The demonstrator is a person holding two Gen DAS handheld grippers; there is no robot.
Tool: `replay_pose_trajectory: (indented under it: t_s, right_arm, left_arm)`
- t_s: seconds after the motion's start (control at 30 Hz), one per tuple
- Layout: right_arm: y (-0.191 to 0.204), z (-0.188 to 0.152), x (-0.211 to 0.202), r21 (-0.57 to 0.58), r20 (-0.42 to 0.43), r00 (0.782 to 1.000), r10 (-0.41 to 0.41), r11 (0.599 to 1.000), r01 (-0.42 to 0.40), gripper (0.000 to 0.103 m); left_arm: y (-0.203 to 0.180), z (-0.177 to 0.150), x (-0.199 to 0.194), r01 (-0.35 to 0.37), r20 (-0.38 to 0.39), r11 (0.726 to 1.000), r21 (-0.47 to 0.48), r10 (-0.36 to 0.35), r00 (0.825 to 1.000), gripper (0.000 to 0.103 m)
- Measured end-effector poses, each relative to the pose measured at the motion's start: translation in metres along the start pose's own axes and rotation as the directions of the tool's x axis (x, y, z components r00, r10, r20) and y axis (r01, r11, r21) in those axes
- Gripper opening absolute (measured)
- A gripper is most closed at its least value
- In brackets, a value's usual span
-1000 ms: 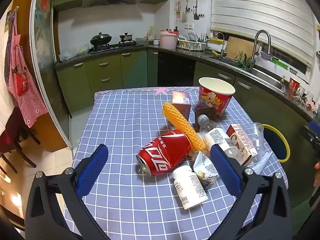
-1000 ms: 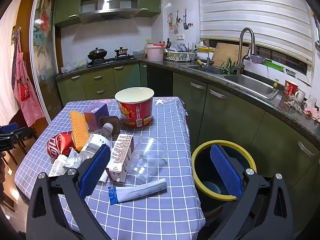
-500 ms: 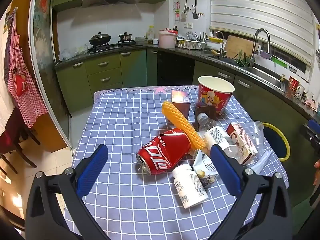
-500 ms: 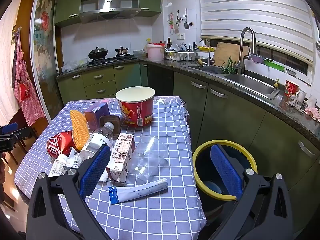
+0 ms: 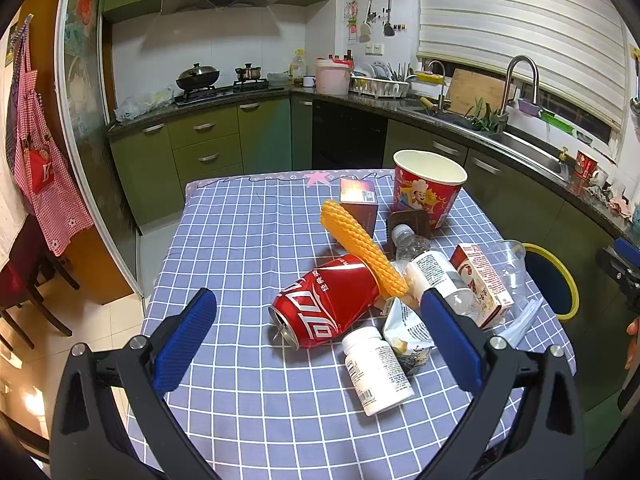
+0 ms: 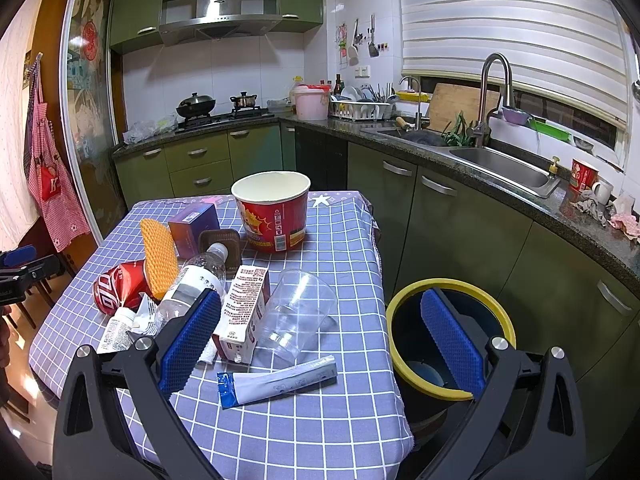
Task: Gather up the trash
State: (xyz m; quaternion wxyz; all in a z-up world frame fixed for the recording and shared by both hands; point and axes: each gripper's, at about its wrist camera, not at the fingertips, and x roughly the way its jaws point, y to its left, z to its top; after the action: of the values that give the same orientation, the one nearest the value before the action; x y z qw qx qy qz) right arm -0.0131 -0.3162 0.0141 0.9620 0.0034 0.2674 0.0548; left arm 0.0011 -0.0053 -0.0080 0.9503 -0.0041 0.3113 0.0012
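Observation:
Trash lies on a table with a blue checked cloth (image 5: 240, 248). In the left wrist view: a crushed red cola can (image 5: 326, 300), a white pill bottle (image 5: 378, 370), a crumpled wrapper (image 5: 406, 330), a yellow ridged piece (image 5: 362, 254), a plastic bottle (image 5: 434, 272), a small carton (image 5: 480, 280) and a red paper bucket (image 5: 428, 188). My left gripper (image 5: 316, 340) is open and empty above the can. In the right wrist view, a clear cup (image 6: 294, 314) and a white tube (image 6: 280, 380) lie near a yellow-rimmed bin (image 6: 450, 292). My right gripper (image 6: 320, 340) is open and empty.
A purple box (image 5: 359, 200) and a brown tray (image 5: 410, 222) stand behind the pile. Green kitchen cabinets (image 5: 208, 148), a stove and a sink counter (image 6: 500, 168) ring the room. The bin stands on the floor off the table's right edge. Chairs (image 5: 24, 300) stand at the left.
Both views have shifted only slightly. Both grippers stay open and nothing on the table has moved.

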Motion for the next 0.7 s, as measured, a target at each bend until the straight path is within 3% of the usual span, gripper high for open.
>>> replay_pose_trajectory:
  t_s: [0.7]
  right_arm:
    - [0.0005,-0.0007,0.0016,-0.002,-0.003,1.0,0.002,1.0,-0.002,0.099]
  left_arm:
    - [-0.002,0.0013,-0.0019,0.01,-0.008,1.0,0.01,-0.01,1.0,0.097]
